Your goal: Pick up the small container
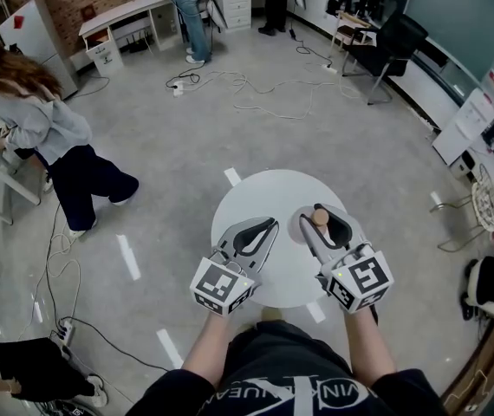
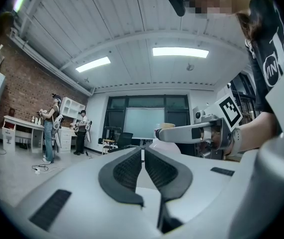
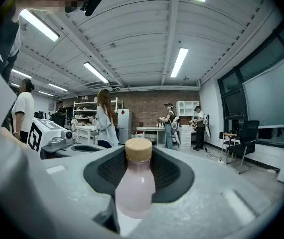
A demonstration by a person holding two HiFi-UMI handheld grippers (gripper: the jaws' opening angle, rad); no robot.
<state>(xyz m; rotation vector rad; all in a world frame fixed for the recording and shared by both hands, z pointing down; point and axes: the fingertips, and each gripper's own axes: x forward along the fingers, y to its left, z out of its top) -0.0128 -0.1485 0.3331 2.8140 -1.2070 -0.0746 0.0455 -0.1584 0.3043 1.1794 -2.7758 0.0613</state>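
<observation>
Head view, left to right. A person in a grey top (image 1: 37, 121) leans at a desk at the far left edge, well apart from the work area. The left gripper (image 1: 269, 225) is held level over the left part of the round white table (image 1: 256, 196); its own view shows the 2 dark pads clenched tip to tip, with nothing between them. The right gripper (image 1: 322, 211) is just beside it, over the right part of the table, with its jaws grasping the small container (image 3: 134, 183). This is 1 upright bottle with a tan, wood-like cap (image 3: 138, 150). The body looks filled with an opaque pale pink content up to the neck. The ribbed pads flank the body on both sides. Cannot tell whether the base rests on the table or hangs clear of it. A black office chair (image 1: 396, 40) stands far off at upper right.
</observation>
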